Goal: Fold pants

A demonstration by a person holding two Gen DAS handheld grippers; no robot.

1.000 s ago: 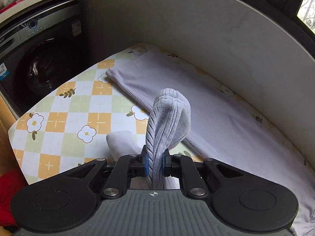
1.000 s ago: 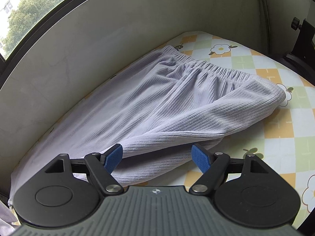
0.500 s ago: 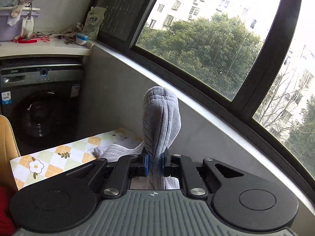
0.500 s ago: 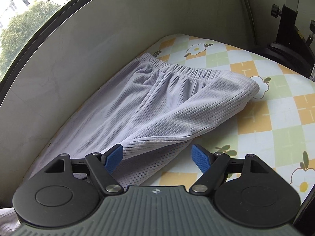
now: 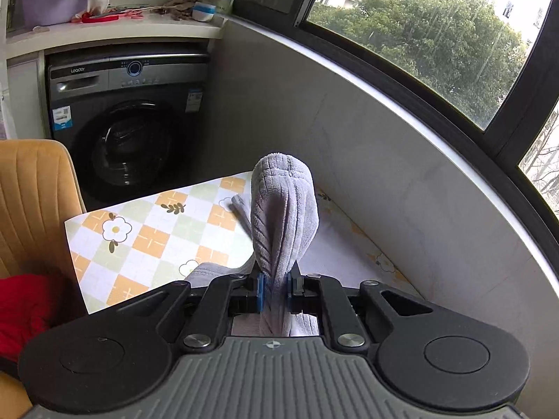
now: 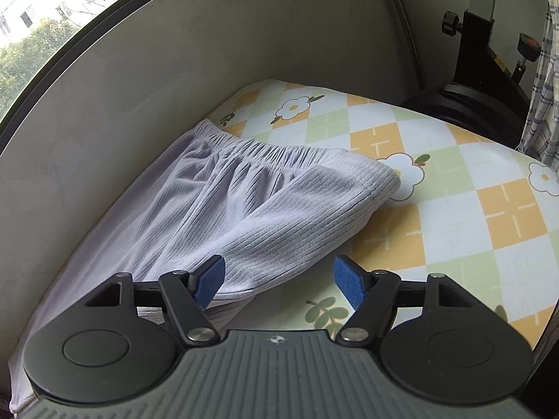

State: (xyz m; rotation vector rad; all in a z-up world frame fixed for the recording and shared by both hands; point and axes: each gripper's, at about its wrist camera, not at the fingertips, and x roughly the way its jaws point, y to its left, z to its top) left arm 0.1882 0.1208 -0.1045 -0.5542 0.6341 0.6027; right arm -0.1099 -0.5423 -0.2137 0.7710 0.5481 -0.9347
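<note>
Pale lilac ribbed pants [image 6: 265,209] lie on a table with a flowered check cloth [image 6: 454,202], waistband toward the far wall. My left gripper [image 5: 274,293] is shut on a bunched end of a pant leg [image 5: 284,216], which stands up between the blue pads, lifted above the table. My right gripper [image 6: 279,279] hovers low over the near edge of the pants by the hip. Its jaws are closing; the left pad [image 6: 209,279] is over the fabric, and the pads do not press on it.
A dark washing machine [image 5: 132,122] stands past the table's far end under a cluttered shelf [image 5: 115,24]. A yellow chair [image 5: 31,202] with red cloth [image 5: 24,310] is at the left. A grey wall and window run along the table. Black equipment [image 6: 489,70] stands at the right.
My left gripper has risen with the pant leg and its view has tilted up from the tabletop to the window and washer. My right gripper slid right along the pants toward the waistband; its jaws narrowed slightly.
</note>
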